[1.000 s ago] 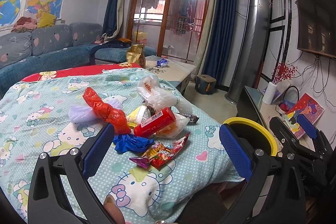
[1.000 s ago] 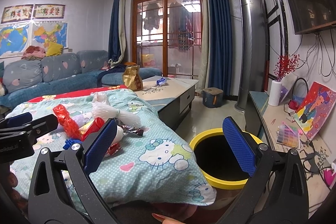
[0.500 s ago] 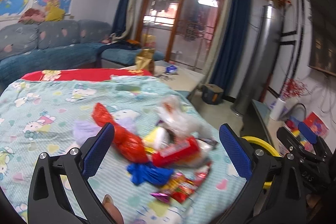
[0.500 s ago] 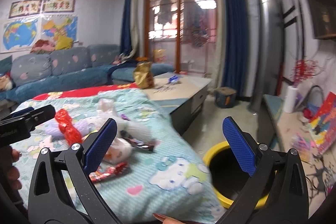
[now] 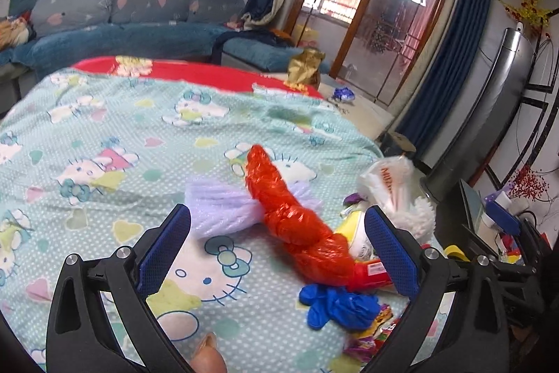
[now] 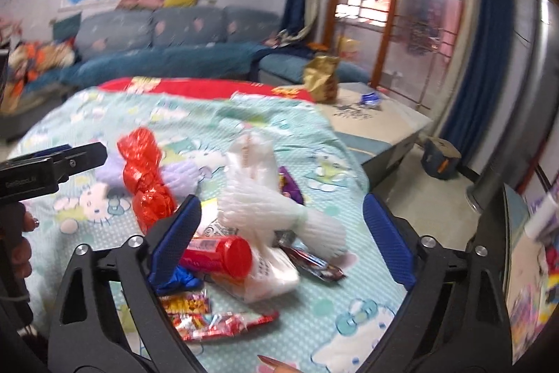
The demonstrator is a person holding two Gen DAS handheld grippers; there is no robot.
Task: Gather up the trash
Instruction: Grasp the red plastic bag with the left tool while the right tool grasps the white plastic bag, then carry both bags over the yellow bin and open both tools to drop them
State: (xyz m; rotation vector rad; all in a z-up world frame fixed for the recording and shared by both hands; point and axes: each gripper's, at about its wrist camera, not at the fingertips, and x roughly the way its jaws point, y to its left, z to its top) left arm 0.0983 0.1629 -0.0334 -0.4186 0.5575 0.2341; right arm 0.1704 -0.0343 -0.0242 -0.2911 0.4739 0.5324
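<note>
Trash is heaped near the right-hand edge of the patterned blanket (image 5: 104, 135): a twisted red plastic bag (image 5: 297, 226) is laid across a lilac bag (image 5: 223, 208), with a blue bag (image 5: 335, 303), a red tube (image 6: 220, 256) and white bags (image 6: 265, 198) crowded beside it, while broad bare blanket is left toward the sofa (image 5: 115, 23). The left gripper (image 5: 276, 250) is held above the red bag with its jaws spread wide and nothing between them. The right gripper (image 6: 281, 240) is poised over the red tube and white bags, likewise parted and empty.
</note>
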